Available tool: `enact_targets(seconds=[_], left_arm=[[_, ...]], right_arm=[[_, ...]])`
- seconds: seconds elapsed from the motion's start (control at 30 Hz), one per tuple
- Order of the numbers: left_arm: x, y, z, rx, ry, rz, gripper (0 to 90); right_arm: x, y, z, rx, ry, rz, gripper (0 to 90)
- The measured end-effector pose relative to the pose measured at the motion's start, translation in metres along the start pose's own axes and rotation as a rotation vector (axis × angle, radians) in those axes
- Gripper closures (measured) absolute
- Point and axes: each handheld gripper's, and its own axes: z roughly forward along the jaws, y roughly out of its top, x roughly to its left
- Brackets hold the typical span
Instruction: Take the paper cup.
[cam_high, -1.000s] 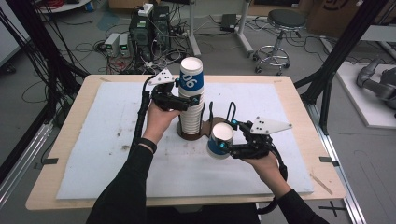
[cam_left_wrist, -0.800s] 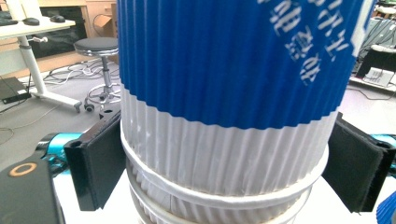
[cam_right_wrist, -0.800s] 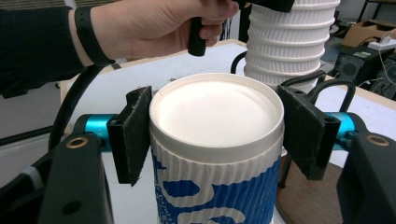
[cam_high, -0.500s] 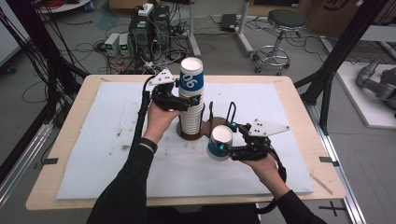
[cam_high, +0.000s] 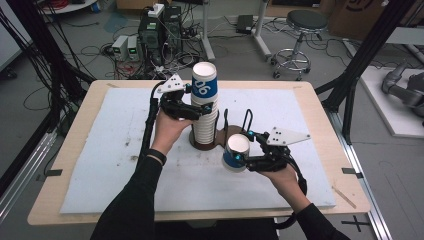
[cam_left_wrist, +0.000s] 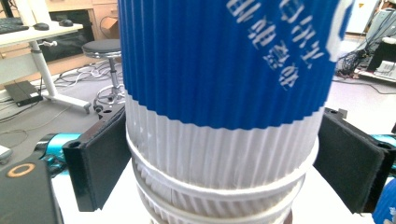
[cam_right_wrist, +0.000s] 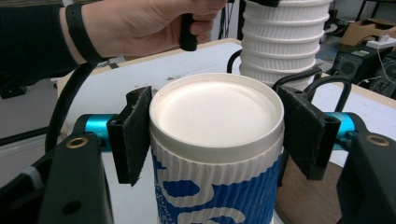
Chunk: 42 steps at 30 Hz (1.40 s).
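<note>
Right hand-held gripper (cam_high: 243, 156) pinching single blue-white cup (cam_high: 236, 152) near counter (cam_high: 90, 207) middle; left hand-held gripper (cam_high: 206, 111) jaws flanking cup stack (cam_high: 204, 107), whether pads press, cannot tell.

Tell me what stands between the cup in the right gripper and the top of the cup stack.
Nothing visible. The single cup, clamped in the right gripper, sits low beside the stack; the left gripper flanks the stack's side, leaving its top open.

My left gripper (cam_high: 202, 111) is letting go a touch at the stack (cam_high: 205, 120), jaws easing wider around the top cup (cam_left_wrist: 224, 93), which sits between them; the right pad (cam_left_wrist: 348, 158) now stands barely off it.
</note>
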Motion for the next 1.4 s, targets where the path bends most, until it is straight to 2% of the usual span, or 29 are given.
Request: enact_targets(seconds=[0.17, 0.43, 0.57, 0.63, 0.77, 0.93, 1.03, 1.1, 1.23, 1.3, 1.4], left_arm=[[-0.002, -0.002, -0.009, 0.002, 0.006, -0.004, 10.7], [-0.007, -0.007, -0.030, 0.015, 0.052, 0.002, 10.7], [-0.012, -0.014, -0.042, 0.005, 0.055, 0.002, 10.7], [-0.017, -0.018, -0.049, -0.009, 0.071, 0.009, 10.7], [-0.024, -0.027, -0.059, -0.018, 0.068, -0.006, 10.7], [-0.036, -0.041, -0.070, -0.017, 0.043, -0.004, 10.7], [-0.044, -0.051, -0.077, -0.016, 0.031, -0.019, 10.7], [-0.051, -0.058, -0.082, -0.005, 0.032, -0.008, 10.8], [-0.061, -0.068, -0.087, 0.015, 0.041, -0.014, 10.7], [-0.066, -0.072, -0.088, 0.030, 0.041, 0.002, 10.7], [-0.071, -0.079, -0.092, 0.026, 0.029, -0.010, 10.8]], right_arm=[[-0.001, 0.000, -0.002, -0.008, -0.006, 0.002, 31.5], [-0.002, 0.000, -0.002, -0.008, -0.004, 0.004, 31.5], [-0.002, 0.000, -0.002, -0.009, -0.004, 0.007, 31.4], [-0.002, 0.000, -0.002, -0.008, -0.005, 0.007, 31.4], [-0.003, 0.000, -0.001, -0.005, -0.002, 0.011, 31.4], [-0.003, -0.001, -0.001, -0.006, -0.004, 0.008, 31.4], [-0.003, -0.003, -0.002, -0.008, -0.007, 0.009, 31.4], [-0.003, -0.003, -0.002, -0.011, -0.005, 0.012, 31.4], [-0.005, -0.004, -0.002, -0.009, -0.002, 0.013, 31.4], [-0.006, -0.004, -0.002, -0.013, -0.003, 0.017, 31.4], [-0.008, -0.004, -0.003, -0.015, -0.011, 0.021, 31.4]])
